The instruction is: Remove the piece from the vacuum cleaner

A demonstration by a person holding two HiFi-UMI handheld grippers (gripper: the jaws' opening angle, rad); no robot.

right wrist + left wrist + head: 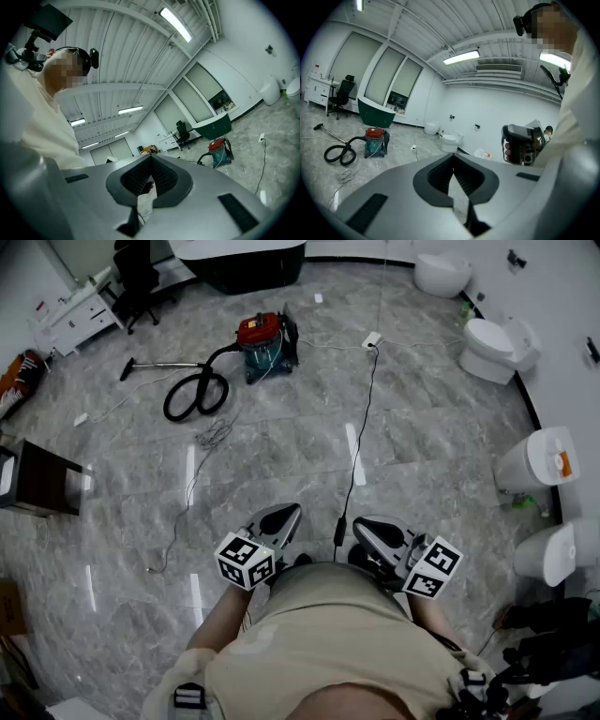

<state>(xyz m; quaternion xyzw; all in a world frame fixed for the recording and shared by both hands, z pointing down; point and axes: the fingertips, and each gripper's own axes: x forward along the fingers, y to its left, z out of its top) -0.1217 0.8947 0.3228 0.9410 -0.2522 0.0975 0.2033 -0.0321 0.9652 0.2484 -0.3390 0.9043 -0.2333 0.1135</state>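
Observation:
The vacuum cleaner (265,341), with a red lid and a teal drum, stands on the marble floor far ahead. Its black hose (197,395) lies coiled to its left, and the wand (164,365) stretches further left. It also shows small in the left gripper view as the vacuum cleaner (376,141), and in the right gripper view as the vacuum cleaner (218,151). My left gripper (284,514) and right gripper (366,525) are held close to the person's body, well short of the vacuum. Both are shut with nothing between the jaws.
A black power cable (359,427) runs from a socket strip (372,338) toward me. Toilets (492,348) line the right wall. A dark green bathtub (248,263) and an office chair (136,277) stand at the back. A dark low table (37,479) is at left.

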